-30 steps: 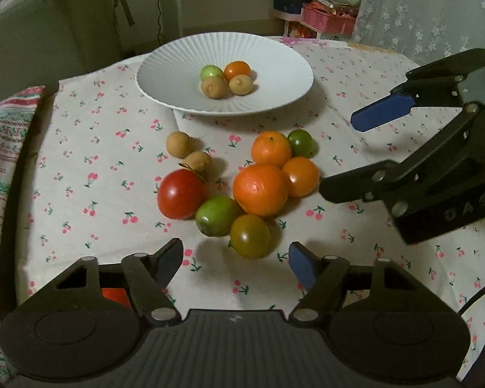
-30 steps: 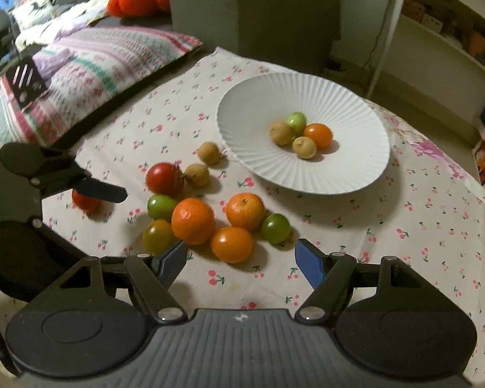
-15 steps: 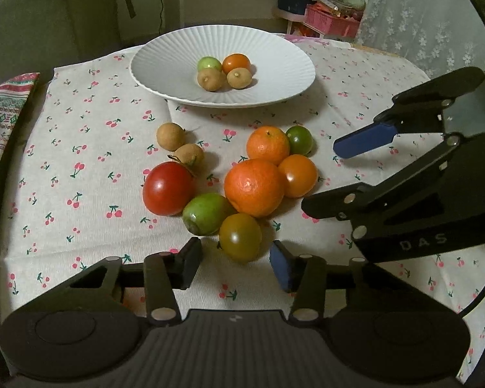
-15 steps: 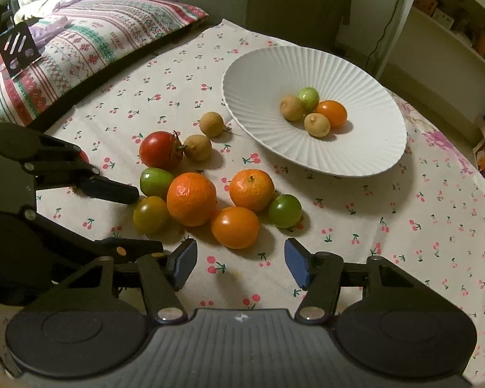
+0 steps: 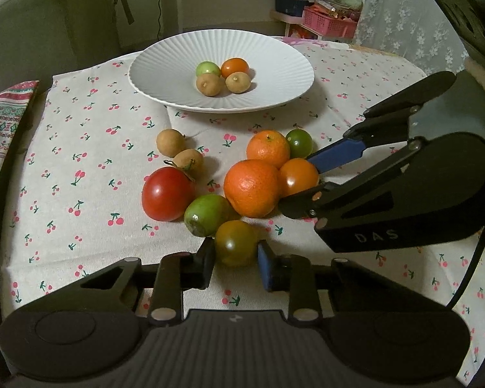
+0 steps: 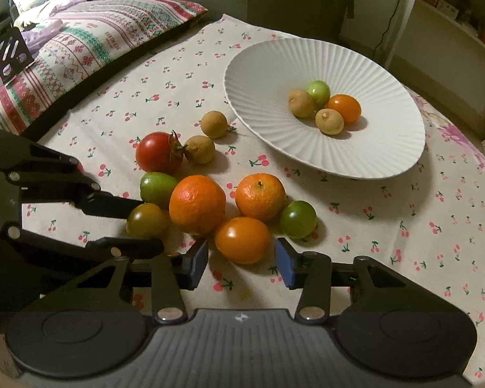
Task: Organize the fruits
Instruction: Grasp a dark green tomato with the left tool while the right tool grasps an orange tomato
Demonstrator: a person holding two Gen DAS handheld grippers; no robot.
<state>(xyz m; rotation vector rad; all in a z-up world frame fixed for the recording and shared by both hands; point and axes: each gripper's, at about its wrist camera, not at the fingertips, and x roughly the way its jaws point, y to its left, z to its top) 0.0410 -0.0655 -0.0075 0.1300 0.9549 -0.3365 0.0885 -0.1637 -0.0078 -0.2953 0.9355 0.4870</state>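
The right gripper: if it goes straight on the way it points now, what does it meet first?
Most likely the orange tomato, lying just ahead between the right gripper's closing jaws, not yet touched. Beyond it sit the two mandarins, though depth is uncertain.

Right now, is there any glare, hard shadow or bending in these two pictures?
Left wrist view: bright glints on the red tomato; table edge bows from the fisheye. Right wrist view: a glint on the orange tomato; the plate throws a soft shadow.

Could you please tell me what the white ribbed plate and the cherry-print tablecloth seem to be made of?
White ribbed plate: probably matte-glazed ceramic, with crisp radial ridges and little sheen; melamine is possible. Cherry-print tablecloth: woven fabric, likely cotton or linen, matte with soft creases.
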